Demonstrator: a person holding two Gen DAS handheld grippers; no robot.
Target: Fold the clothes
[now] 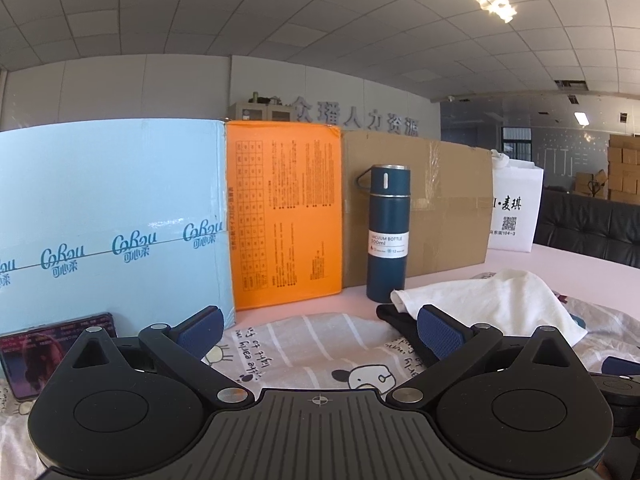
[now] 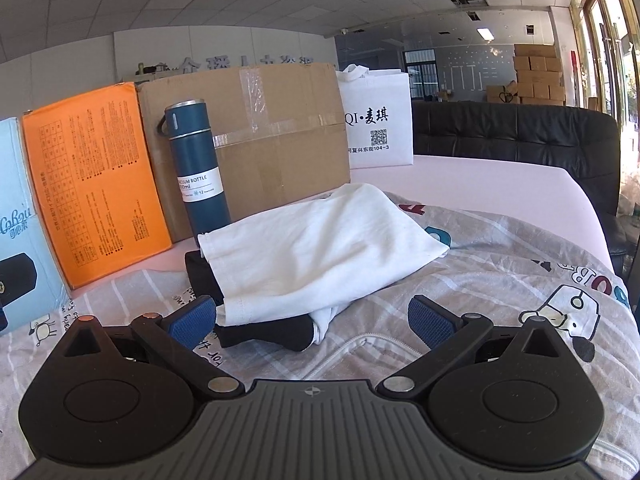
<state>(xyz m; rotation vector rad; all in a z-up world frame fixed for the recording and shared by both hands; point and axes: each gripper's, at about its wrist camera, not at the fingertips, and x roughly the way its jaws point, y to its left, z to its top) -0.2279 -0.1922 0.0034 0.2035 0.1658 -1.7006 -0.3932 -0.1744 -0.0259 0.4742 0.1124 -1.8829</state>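
A white garment (image 2: 320,248) lies crumpled over a black garment (image 2: 272,334) on a printed cartoon sheet (image 2: 520,264). My right gripper (image 2: 312,320) is open and empty, low over the sheet, just in front of the pile's near edge. My left gripper (image 1: 320,330) is open and empty, left of the pile; the white garment (image 1: 500,304) and the black garment (image 1: 400,320) show behind its right finger (image 1: 440,332). The right gripper's edge shows at the far right of the left wrist view (image 1: 622,368).
A blue vacuum bottle (image 2: 198,172) stands behind the pile, before a cardboard box (image 2: 272,132), an orange box (image 2: 96,184) and a light blue box (image 1: 108,220). A white bag (image 2: 376,128) stands at the back. A phone (image 1: 36,356) leans at left. A black sofa (image 2: 520,136) lies beyond the table edge.
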